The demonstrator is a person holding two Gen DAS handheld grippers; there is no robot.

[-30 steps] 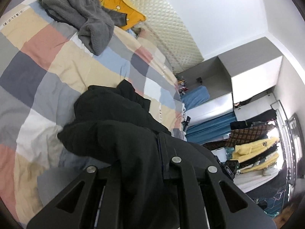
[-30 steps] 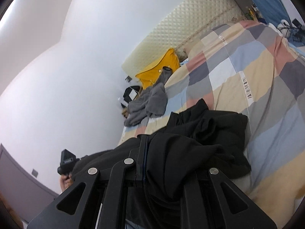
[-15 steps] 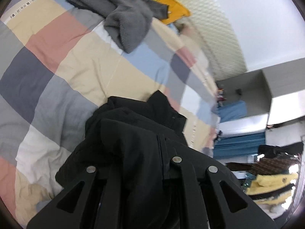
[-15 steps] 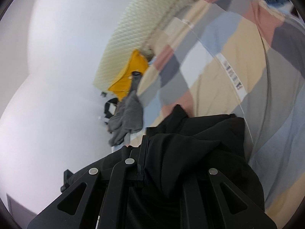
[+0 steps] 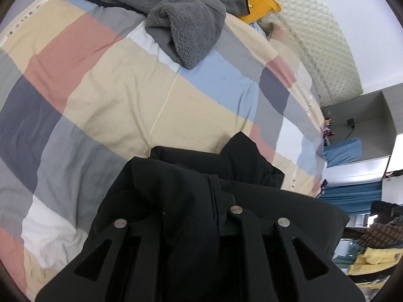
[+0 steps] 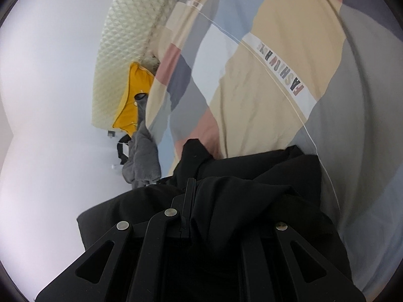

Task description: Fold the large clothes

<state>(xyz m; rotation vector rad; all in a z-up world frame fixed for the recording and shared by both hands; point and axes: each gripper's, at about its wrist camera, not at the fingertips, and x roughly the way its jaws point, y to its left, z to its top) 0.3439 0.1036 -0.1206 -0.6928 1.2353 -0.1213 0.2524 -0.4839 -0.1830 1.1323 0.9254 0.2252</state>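
A large black jacket [image 5: 191, 193] hangs bunched over a bed with a checked cover [image 5: 105, 95]. My left gripper [image 5: 201, 216] is shut on its cloth, which drapes over the fingers and hides the tips. The same black jacket [image 6: 241, 183] fills the lower part of the right wrist view, where my right gripper [image 6: 201, 216] is shut on it too, with a zip edge showing between the fingers. The checked cover [image 6: 272, 58] lies beyond.
A grey fleece garment [image 5: 181, 15] and a yellow pillow [image 5: 257, 2] lie at the bed's head by a quilted headboard [image 5: 322, 50]. The grey fleece garment [image 6: 144, 153] and yellow pillow [image 6: 131, 100] show in the right view. Shelves and hanging clothes [image 5: 372, 241] stand at the right.
Both grippers have swung forward and lower toward the bed with the black jacket still held. The bed cover now fills more of both views.
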